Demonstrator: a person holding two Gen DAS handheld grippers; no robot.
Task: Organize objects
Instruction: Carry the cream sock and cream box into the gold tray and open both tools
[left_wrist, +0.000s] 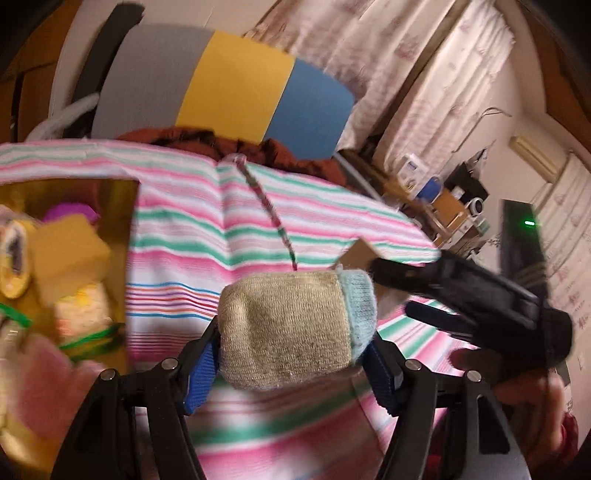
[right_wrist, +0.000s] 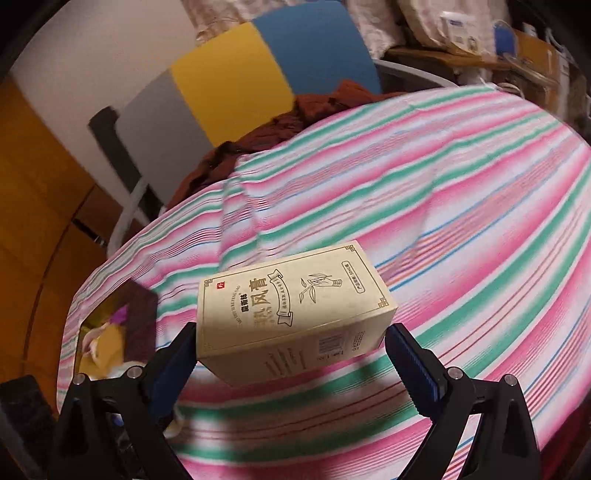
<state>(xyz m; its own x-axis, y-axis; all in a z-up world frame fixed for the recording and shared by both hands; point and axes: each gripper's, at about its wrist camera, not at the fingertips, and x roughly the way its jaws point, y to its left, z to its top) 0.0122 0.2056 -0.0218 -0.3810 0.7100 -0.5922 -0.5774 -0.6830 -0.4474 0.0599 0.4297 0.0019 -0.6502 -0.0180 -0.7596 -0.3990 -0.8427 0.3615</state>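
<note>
Sock roll (left_wrist: 291, 328) betw left gripper (left_wrist: 291, 354) pads, box (right_wrist: 295, 310) in right gripper (right_wrist: 291, 354).

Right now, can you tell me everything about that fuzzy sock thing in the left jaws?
The rolled sock is a chubby bundle of knitted cloth, beige-grey and a bit grubby-looking, with a pale blue end on its right side. It lies sideways between the blue-padded jaws of the left gripper, which press on both its ends, so it is lifted above the striped cloth. Nothing else touches it that I can see. The gold box of things sits off to its left.
</note>
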